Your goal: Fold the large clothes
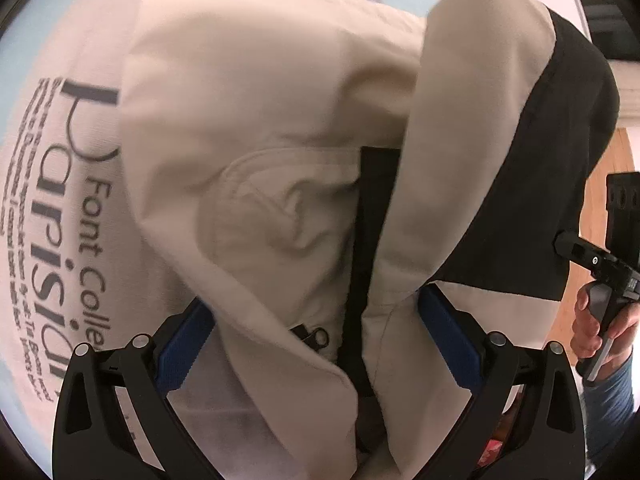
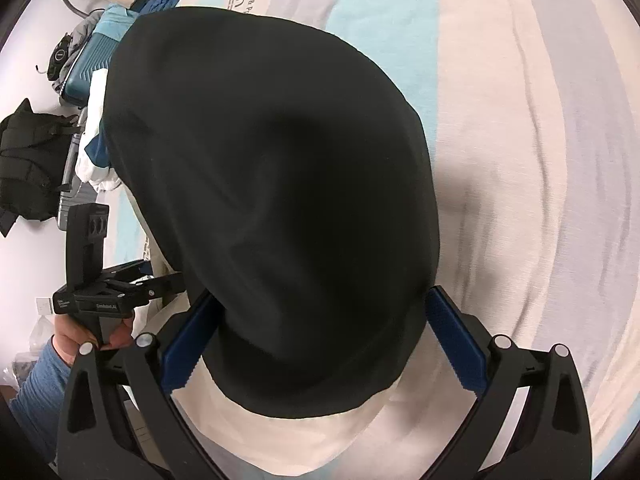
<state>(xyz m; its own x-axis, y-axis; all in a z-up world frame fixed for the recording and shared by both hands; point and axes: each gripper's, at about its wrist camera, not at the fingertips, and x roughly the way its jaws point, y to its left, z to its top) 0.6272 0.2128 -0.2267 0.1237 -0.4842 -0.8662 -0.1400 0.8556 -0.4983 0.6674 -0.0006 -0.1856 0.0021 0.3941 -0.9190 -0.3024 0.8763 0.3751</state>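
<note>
Left gripper (image 1: 316,344): black two-finger tongs with blue pads, clamped on a bunched fold of the cream-and-black fabric jacket (image 1: 256,128); cloth fills the gap between the fingers.
Right gripper (image 2: 318,340): same build, clamped on the jacket's black panel above a cream hem.
Jacket: lifted off the bed, draped over both grippers and hanging between them; a small dark zip pull (image 1: 314,334) shows near the left fingers.
Bedspread (image 2: 520,140): cream, grey and pale blue striped cloth with dark printed lettering, lying under the jacket.
Surroundings: teal ribbed suitcase (image 2: 90,68) and black fabric bag (image 2: 28,160) lie beside the bed.
</note>
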